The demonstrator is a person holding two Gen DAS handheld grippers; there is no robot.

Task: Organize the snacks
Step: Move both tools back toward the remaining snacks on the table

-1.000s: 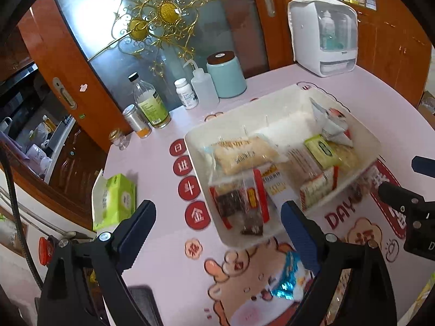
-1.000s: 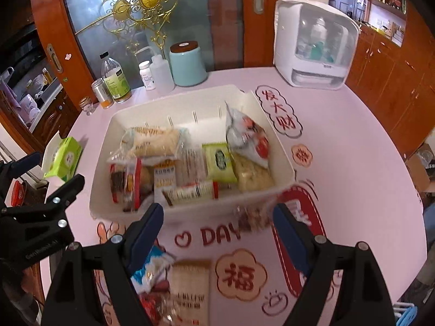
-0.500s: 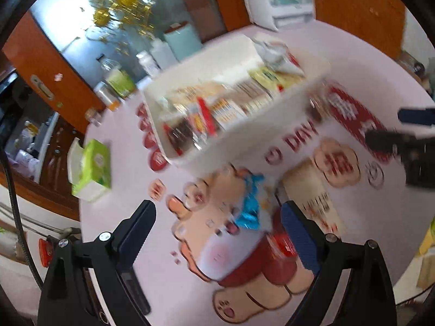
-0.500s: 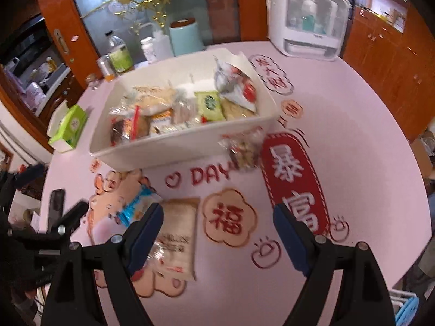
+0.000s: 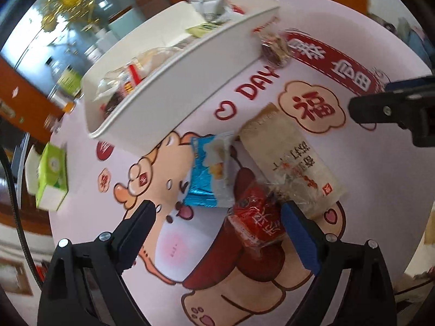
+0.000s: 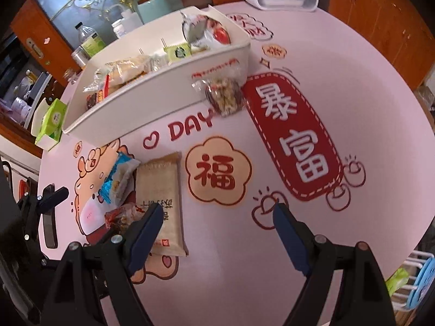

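bin: white plastic bin [image 6: 174, 92] sits on the pink printed table [image 6: 339, 87], already stuffed with packets. Looks like the drop-off spot.

loose stuff: four packets not in the bin yet. Three are bunched together on the cartoon print near the front edge, one is off by itself against the bin wall.

blue packet: blue-and-white foil snack [image 5: 209, 174], lying flat, touching the beige one beside it. Puffy and light I'd guess, slick foil, so probably slides if you pinch the middle. I'd go for a crimped end seam.

beige pack: long beige cracker pack [image 5: 293, 157], flat on the table. Probably the stiffest of the lot but crackers crush, so take it across the narrow width, gently.

red packet: crinkly red wrapped snack [image 5: 258, 222], tucked against the lower ends of the blue and beige ones. Clear shiny film, soft, likely slippery. Any squeeze will deform it.

nut bag: clear bag of mixed nuts [image 6: 225, 95], leaning on the bin's front wall. Floppy and lumpy, best grabbed by the sealed top.

left gripper: left gripper [image 5: 217, 217] is spread wide, nothing in it, pointing down with the red packet and the blue one's lower end between its fingers. Not touching either as far as I can see.

right gripper: right gripper [image 6: 217, 217] also wide apart and empty, over bare table just right of the beige pack.

my guess: left one's lined up for the red or blue one first.
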